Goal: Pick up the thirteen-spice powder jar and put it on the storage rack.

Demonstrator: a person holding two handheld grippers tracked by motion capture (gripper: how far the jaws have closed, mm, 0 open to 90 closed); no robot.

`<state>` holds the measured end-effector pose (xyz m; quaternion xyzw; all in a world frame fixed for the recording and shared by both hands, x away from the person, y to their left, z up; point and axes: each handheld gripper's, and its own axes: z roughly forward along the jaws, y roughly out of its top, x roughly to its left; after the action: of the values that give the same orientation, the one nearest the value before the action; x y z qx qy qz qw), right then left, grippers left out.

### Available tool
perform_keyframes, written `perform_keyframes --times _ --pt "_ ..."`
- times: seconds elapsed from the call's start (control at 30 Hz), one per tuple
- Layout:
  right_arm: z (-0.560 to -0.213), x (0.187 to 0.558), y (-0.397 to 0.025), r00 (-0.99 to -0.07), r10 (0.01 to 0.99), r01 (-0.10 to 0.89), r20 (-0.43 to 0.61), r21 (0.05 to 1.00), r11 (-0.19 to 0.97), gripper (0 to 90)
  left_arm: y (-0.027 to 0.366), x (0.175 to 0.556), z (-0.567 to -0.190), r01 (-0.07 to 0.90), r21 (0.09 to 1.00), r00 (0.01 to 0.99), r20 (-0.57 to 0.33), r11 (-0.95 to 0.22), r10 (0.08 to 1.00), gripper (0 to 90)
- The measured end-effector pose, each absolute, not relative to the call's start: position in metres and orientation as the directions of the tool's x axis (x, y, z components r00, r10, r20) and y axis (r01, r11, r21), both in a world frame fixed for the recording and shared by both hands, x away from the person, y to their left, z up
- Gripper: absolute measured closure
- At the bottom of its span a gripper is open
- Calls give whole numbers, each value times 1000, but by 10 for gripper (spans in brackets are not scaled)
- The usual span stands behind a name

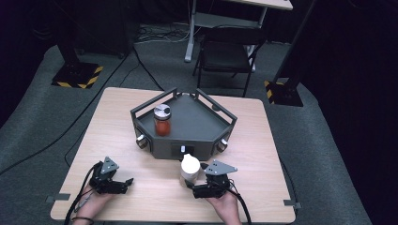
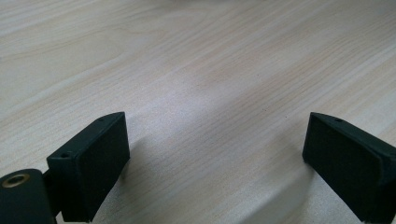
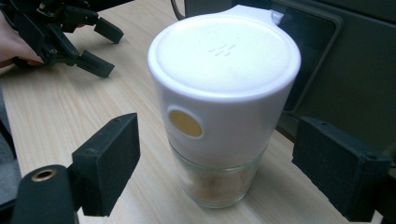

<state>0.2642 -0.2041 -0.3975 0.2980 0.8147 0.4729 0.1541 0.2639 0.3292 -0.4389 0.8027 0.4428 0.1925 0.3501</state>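
Looking down from the high view, the right gripper (image 1: pixel 195 186) sits just beside a white-capped glass jar (image 1: pixel 189 169) that stands on the wooden table (image 1: pixel 263 154), just in front of the dark grey tray (image 1: pixel 197 124). A red-filled jar with a silver lid (image 1: pixel 162 119) stands inside that tray. The left gripper (image 1: pixel 123 183) rests well apart to the left.

In the left gripper view, the jaws stand wide apart over bare wood.

In the right gripper view, the jaws are spread wide on either side of the white-capped glass jar (image 3: pixel 223 102), not touching it; the left gripper (image 3: pixel 95 46) lies beyond.
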Motion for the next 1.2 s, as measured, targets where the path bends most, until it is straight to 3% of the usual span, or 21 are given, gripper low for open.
perform_keyframes --times 0.53,0.67,1.2 --pt "-400 266 -182 -749 662 333 -8 860 387 226 329 264 -439 576 733 534 -1 -363 846 68" --pt "-400 267 -179 -751 660 329 -18 857 397 292 329 264 -439 576 733 534 -1 -363 846 68" --pt "-382 268 -180 -751 660 354 -22 830 431 298 329 264 -439 576 732 535 -1 -363 845 67"
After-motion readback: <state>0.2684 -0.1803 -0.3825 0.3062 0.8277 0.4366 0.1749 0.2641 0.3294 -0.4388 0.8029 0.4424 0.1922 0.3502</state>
